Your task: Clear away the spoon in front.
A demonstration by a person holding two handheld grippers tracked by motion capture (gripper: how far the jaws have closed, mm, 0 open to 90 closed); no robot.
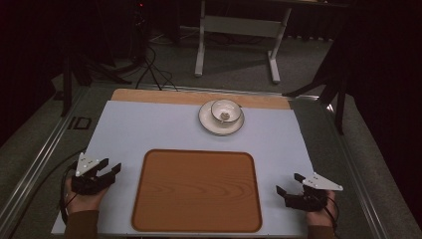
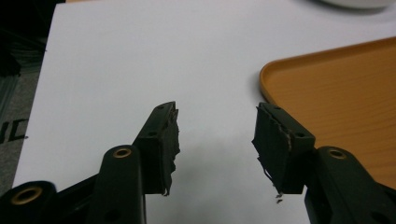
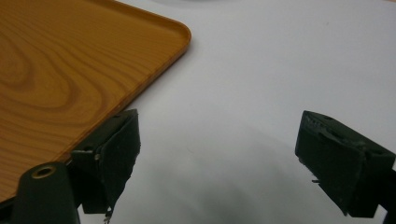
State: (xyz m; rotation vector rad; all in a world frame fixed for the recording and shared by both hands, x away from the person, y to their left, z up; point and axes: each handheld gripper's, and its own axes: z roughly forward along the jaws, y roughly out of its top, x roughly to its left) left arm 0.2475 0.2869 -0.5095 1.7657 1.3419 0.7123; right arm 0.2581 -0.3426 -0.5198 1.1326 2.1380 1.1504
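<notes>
Dim room, pale blue mat on the table [image 1: 149, 129], wooden tray [image 1: 196, 191] dead centre on the near side. Cup [image 1: 225, 110] on its saucer [image 1: 221, 118] up at the far edge, just right of centre. Left gripper [image 1: 107, 169] and right gripper [image 1: 291, 184] parked either side of the tray, both gaping, nothing held. Probably the right one's reach, slightly nearer, forward and inward.

Two claws are counted, a left claw [image 1: 110, 168] and a right claw [image 1: 287, 183], each carried by one hand. One wooden tray [image 1: 196, 190] is seen on the bench [image 1: 149, 124]. One saucer [image 1: 209, 124] is counted, and one cup [image 1: 225, 109] on it.
</notes>
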